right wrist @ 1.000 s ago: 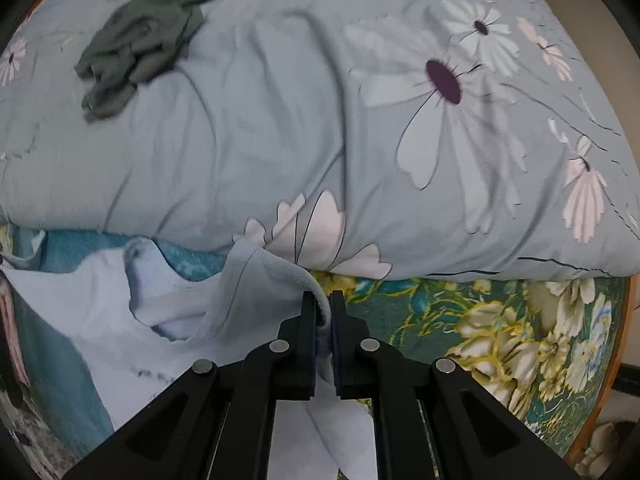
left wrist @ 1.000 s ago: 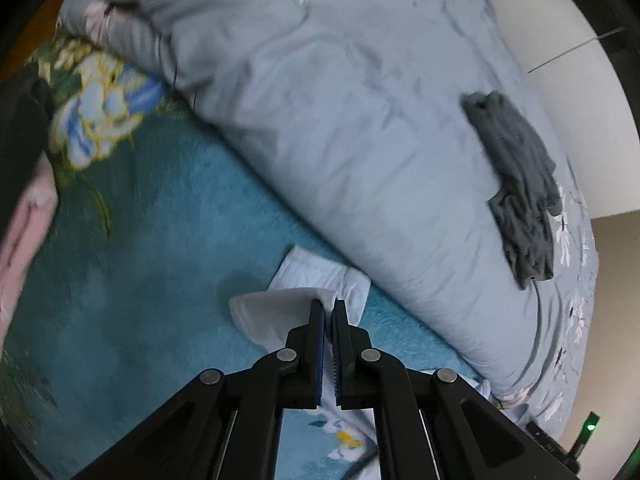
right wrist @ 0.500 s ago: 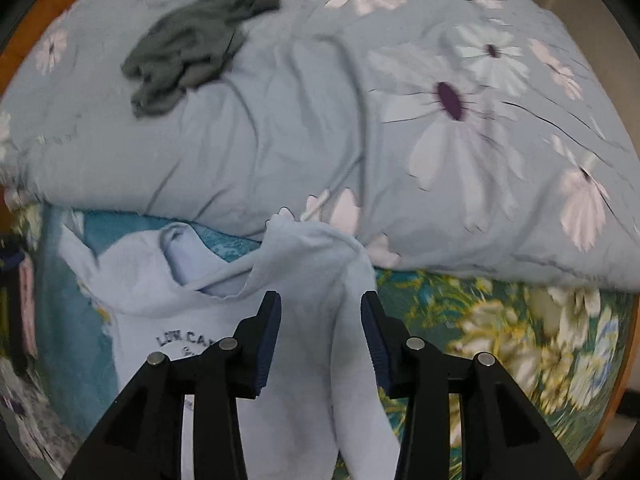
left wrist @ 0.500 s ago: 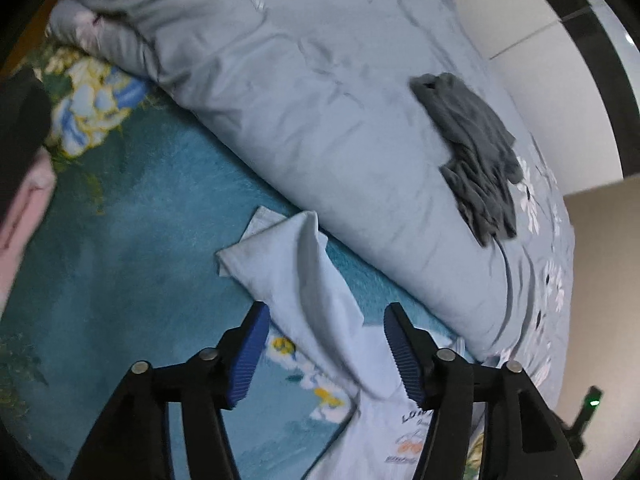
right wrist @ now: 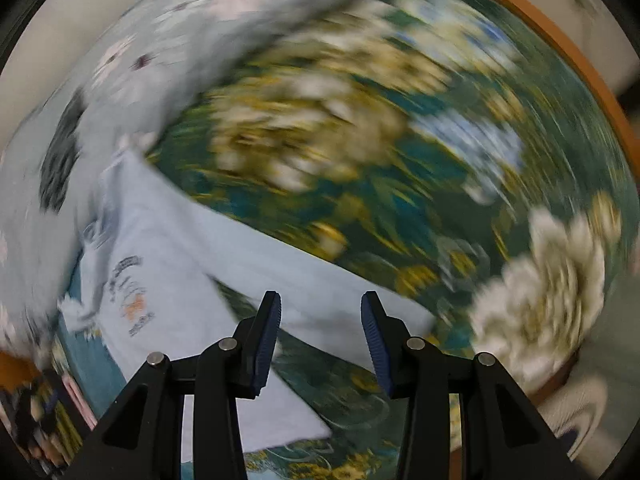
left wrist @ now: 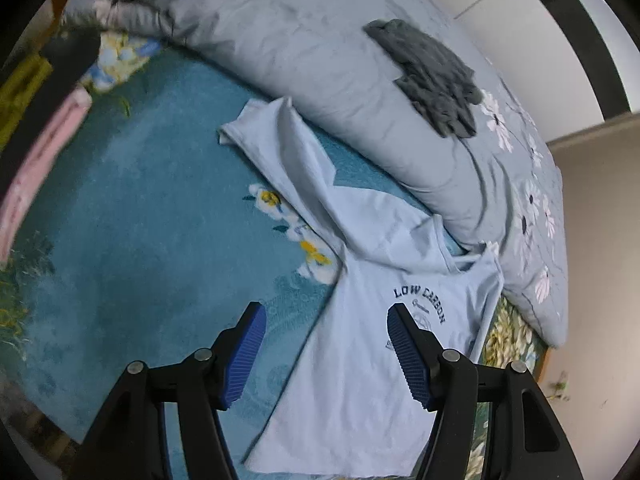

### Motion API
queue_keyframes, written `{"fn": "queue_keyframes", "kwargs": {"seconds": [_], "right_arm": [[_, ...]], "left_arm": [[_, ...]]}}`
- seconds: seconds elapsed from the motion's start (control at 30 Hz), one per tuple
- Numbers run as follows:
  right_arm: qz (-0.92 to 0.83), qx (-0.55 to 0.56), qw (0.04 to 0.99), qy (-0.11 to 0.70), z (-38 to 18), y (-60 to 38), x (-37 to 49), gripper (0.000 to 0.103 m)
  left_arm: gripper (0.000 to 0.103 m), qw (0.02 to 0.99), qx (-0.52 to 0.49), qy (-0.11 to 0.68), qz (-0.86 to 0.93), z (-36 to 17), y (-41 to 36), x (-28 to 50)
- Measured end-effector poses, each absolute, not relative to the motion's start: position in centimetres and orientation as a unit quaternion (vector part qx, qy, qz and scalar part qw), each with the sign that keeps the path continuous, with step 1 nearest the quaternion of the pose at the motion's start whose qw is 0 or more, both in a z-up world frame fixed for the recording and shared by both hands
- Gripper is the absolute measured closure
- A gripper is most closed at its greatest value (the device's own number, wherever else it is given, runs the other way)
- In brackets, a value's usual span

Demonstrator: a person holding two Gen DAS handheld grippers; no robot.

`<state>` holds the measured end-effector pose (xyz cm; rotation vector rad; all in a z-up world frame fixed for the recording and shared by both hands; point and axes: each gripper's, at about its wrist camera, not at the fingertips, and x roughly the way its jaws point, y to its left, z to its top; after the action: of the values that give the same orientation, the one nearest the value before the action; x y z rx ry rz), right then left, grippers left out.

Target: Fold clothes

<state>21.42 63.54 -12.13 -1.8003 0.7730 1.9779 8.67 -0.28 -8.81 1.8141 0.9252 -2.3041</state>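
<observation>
Teal floral bedding [left wrist: 132, 216] filled the lower and left parts of the left wrist view, with a pale grey-blue duvet [left wrist: 320, 48] heaped across the top. Nearest the camera, the left gripper [left wrist: 324, 350] had its blue-padded jaws spread wide, holding nothing, above the lower body of a light blue T-shirt [left wrist: 360, 380]. That shirt lay flat on the bedding at lower centre, its chest print reading "LOW CARBON", one sleeve stretched toward the upper left of the frame and its collar end touching the duvet's edge. Farther back, at upper right, a crumpled dark grey garment [left wrist: 432, 76] rested on the duvet. A pink cloth [left wrist: 44, 152] lay along the left edge.

The right wrist view was heavily blurred. Near the bottom centre, the right gripper [right wrist: 320, 340] also had its jaws well apart and empty, above a sleeve of the same T-shirt [right wrist: 176, 280], which lay at lower left. Beyond it spread green and yellow floral bedding [right wrist: 360, 152].
</observation>
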Motion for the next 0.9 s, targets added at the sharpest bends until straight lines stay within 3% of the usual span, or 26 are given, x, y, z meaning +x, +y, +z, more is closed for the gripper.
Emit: {"fn": "queue_keyframes", "kwargs": {"seconds": [0.27, 0.57, 0.67, 0.73, 0.77, 0.9], "right_arm": [[0.666, -0.630, 0.166, 0.364, -19.0, 67.1, 26.6, 0.060], [0.658, -0.615, 0.140, 0.412, -23.1, 67.7, 27.5, 0.059], [0.649, -0.604, 0.150, 0.438, -23.4, 68.3, 28.3, 0.070], [0.641, -0.601, 0.142, 0.455, -23.6, 68.7, 28.5, 0.095], [0.639, -0.599, 0.137, 0.463, -23.6, 68.9, 28.5, 0.099], [0.669, -0.583, 0.124, 0.444, -21.2, 71.0, 26.7, 0.100]], "left_arm": [[0.035, 0.080, 0.541, 0.284, -0.787, -1.3, 2.1, 12.4], [0.034, 0.095, 0.541, 0.244, -0.800, 2.0, 7.1, 14.1], [0.034, 0.087, 0.544, 0.238, -0.800, 2.5, 9.0, 13.9], [0.034, 0.081, 0.542, 0.241, -0.801, 2.8, 10.1, 13.9], [0.034, 0.078, 0.542, 0.242, -0.801, 3.0, 10.6, 13.9], [0.034, 0.073, 0.545, 0.238, -0.801, 3.5, 12.0, 13.8]]}}
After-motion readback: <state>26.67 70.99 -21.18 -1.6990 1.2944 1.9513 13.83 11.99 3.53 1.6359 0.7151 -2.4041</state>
